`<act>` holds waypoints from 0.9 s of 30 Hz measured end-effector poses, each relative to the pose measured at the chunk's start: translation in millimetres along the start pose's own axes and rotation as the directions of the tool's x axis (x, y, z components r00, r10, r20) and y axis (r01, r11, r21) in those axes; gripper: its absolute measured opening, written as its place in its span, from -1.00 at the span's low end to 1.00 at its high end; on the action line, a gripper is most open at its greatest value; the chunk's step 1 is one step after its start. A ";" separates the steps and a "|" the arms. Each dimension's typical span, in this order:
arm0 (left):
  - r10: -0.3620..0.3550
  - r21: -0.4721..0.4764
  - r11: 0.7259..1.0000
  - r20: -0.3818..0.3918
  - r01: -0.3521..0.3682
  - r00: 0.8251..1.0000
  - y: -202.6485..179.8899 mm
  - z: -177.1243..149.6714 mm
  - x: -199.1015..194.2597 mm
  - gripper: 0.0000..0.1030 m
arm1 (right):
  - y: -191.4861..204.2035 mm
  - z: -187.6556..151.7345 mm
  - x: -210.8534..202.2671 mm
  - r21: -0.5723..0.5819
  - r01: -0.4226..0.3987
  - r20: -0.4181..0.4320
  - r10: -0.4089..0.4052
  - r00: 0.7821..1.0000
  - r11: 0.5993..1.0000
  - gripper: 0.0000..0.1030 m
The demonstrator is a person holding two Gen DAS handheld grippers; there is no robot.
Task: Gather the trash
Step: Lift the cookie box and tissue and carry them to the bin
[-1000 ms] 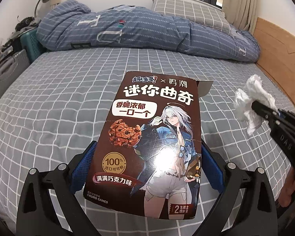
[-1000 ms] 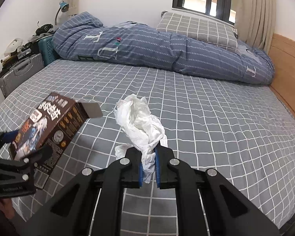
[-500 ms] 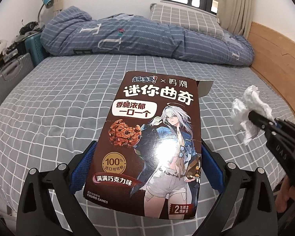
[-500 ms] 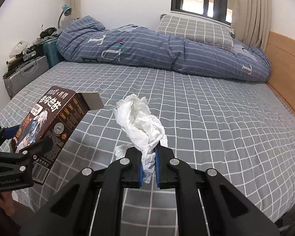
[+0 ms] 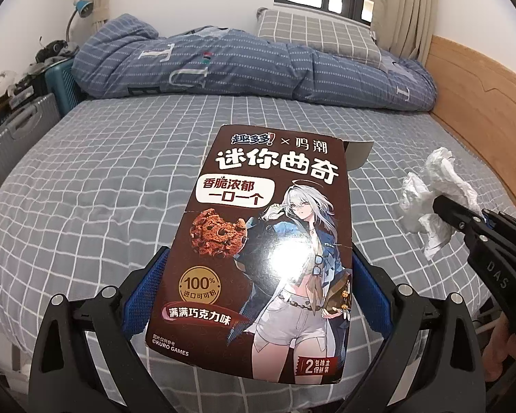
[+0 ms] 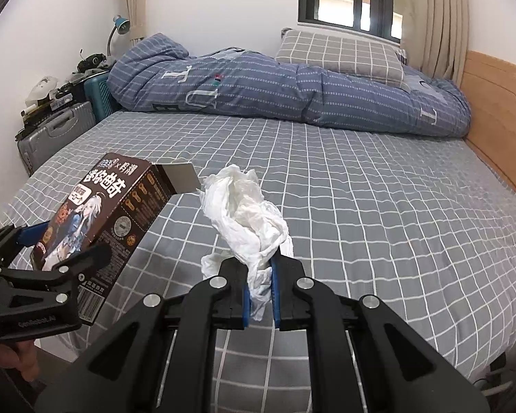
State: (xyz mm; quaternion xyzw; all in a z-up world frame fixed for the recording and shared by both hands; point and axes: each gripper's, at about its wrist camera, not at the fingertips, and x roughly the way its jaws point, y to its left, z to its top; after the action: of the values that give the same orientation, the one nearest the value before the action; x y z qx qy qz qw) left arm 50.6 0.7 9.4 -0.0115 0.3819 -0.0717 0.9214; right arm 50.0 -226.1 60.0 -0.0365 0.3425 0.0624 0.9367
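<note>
My left gripper (image 5: 258, 289) is shut on a brown cookie box (image 5: 268, 241) with a cartoon girl on its face. It holds the box flat above the near part of the bed, top flap open. The box and left gripper (image 6: 62, 247) also show at the left of the right wrist view, box (image 6: 113, 203) tilted. My right gripper (image 6: 258, 272) is shut on a crumpled white tissue (image 6: 247, 213) held above the bed. In the left wrist view the tissue (image 5: 433, 192) and right gripper (image 5: 461, 216) are at the right.
The bed (image 6: 361, 206) has a grey checked sheet. A rolled blue duvet (image 6: 292, 93) and a checked pillow (image 6: 340, 55) lie at its far end. A wooden headboard (image 6: 498, 103) runs along the right. Suitcases (image 6: 55, 130) and a lamp (image 6: 120, 27) stand at the left.
Both grippers have drawn back from the bed and risen a little, still holding the box and the tissue. More of the bed's near edge shows now.
</note>
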 end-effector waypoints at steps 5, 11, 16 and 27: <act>0.002 -0.005 1.000 -0.019 -0.002 1.000 -3.5 -17.2 -5.2 0.83 | 5.9 -12.6 -11.9 -0.013 -0.006 -0.012 0.005 1.000 1.000 -0.84; -0.001 -0.004 1.000 -0.027 0.001 1.000 -6.1 -34.7 -17.7 0.83 | 9.5 -28.0 -27.9 -0.006 -0.008 -0.020 0.008 1.000 1.000 -0.84; 0.010 -0.016 1.000 -0.033 -0.011 0.999 -3.9 -47.5 -25.1 0.83 | 11.1 -38.6 -38.1 0.002 -0.009 -0.026 0.009 1.000 1.000 -0.84; 0.014 -0.027 1.000 -0.035 -0.015 0.999 -4.0 -68.9 -46.9 0.83 | 13.9 -60.7 -61.0 0.029 -0.007 -0.038 0.008 0.999 1.000 -0.84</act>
State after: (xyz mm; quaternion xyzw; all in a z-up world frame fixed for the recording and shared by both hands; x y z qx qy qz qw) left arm -31.3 5.7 -6.1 -0.0199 0.3989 -0.0599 0.9148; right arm -36.9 -224.7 52.8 -0.0228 0.3613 0.0602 0.9302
